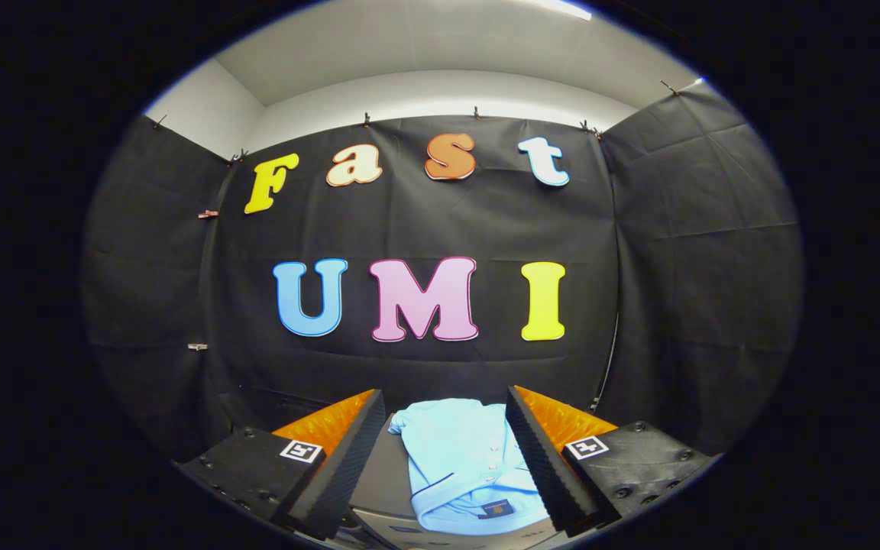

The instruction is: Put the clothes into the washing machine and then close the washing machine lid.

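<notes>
The task looks barely begun. A light blue polo shirt [464,458] lies folded on a dark grey surface [380,477] — collar towards the camera, button placket running up its middle — and has not been picked up. The gripper [446,458] hangs above it with its fingers spread wide, one to each side of the shirt, neither pressing on it. Grasping the shirt, loading it into the washing machine and closing the lid all appear left to do.
</notes>
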`<state>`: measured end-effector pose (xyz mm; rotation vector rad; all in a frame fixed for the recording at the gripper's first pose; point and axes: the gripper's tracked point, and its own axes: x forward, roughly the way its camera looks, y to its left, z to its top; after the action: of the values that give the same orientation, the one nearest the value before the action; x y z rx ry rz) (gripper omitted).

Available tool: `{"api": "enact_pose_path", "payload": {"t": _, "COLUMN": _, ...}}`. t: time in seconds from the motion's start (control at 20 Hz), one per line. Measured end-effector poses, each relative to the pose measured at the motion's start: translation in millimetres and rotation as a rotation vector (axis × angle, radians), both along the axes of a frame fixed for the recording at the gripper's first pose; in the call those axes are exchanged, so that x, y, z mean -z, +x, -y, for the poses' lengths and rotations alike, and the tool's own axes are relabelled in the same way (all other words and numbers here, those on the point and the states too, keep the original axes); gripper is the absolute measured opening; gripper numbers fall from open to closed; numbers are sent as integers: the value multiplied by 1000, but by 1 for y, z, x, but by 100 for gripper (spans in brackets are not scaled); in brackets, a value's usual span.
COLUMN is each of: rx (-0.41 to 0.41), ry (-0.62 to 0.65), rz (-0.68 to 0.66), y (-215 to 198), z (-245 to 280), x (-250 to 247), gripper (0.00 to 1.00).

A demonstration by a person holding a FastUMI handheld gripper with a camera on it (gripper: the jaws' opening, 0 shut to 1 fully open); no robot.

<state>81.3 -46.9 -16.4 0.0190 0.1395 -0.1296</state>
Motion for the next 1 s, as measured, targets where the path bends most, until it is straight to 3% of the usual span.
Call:
{"api": "enact_pose_path", "payload": {"t": 0.6, "rx": 37, "ry": 42, "rz": -231, "y": 93, "z": 43, "x": 66, "gripper": 100}}
{"api": "enact_pose_path", "payload": {"t": 1.0, "rx": 54, "ry": 99, "rz": -411, "y": 132, "z": 67, "x": 132, "gripper": 99}}
